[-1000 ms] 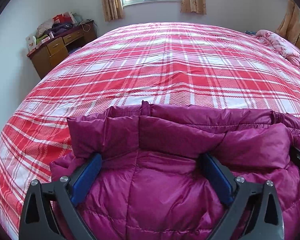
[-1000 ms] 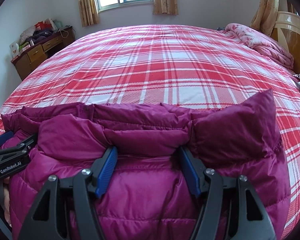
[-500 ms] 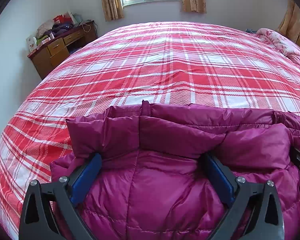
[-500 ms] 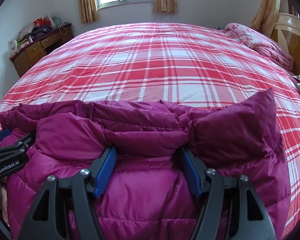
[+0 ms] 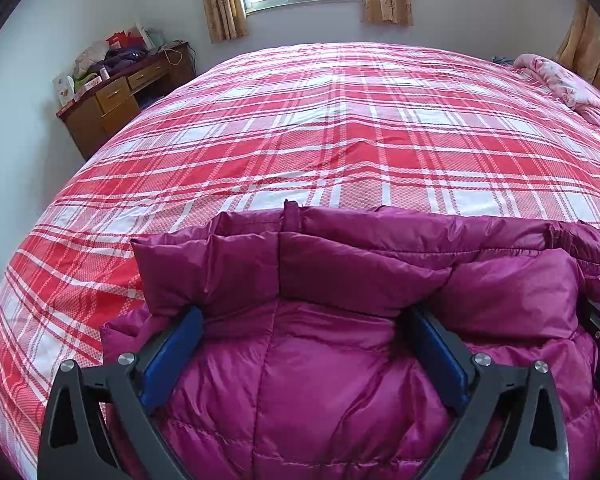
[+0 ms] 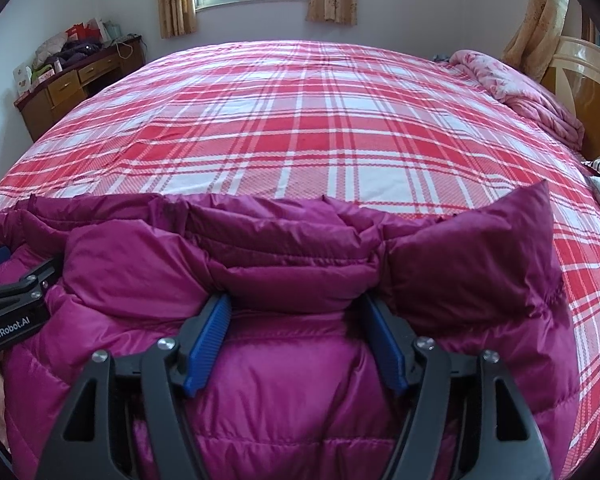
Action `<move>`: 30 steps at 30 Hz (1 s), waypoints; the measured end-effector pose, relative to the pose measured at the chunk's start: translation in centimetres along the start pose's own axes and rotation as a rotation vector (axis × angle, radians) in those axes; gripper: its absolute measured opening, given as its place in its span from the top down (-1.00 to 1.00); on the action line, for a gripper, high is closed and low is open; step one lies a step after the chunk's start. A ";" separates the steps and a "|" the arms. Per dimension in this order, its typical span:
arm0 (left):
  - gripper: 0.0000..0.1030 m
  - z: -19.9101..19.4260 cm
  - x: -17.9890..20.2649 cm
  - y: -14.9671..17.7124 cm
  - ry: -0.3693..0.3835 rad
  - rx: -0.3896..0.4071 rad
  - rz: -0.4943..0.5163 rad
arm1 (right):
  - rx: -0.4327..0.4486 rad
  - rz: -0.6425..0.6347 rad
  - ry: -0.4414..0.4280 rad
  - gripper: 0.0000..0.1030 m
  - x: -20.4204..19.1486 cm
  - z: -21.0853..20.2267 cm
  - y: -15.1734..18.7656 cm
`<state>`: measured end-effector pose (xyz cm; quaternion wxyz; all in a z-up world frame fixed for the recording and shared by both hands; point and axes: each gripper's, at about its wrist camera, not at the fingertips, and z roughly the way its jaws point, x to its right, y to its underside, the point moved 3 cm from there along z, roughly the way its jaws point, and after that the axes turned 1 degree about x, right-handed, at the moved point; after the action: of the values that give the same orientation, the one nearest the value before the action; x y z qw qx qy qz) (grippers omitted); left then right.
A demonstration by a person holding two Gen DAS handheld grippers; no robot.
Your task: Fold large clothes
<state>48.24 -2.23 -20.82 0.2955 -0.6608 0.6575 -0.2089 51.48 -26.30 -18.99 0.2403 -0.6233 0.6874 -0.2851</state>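
We see a bed under a red plaid cover (image 5: 340,128) filling both views. Toward six o'clock on it lies the magenta puffer jacket (image 5: 320,380), its top edge folded back into a puffy roll. At ten o'clock stands a cluttered wooden dresser (image 5: 116,96); at two o'clock lies a pink floral quilt (image 6: 520,96). Our left gripper (image 5: 304,320) and right gripper (image 6: 296,304) both sit spread wide, fingertips tucked under the roll, pinching nothing.
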 end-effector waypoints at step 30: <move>-0.98 -0.1 0.1 0.0 -0.005 0.007 -0.001 | 0.067 -0.044 -0.047 -0.42 -4.0 -4.0 3.1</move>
<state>48.16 -2.30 -20.81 0.2997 -0.6605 0.6558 -0.2096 46.93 -21.75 -18.39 0.2711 -0.6364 0.6576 -0.2984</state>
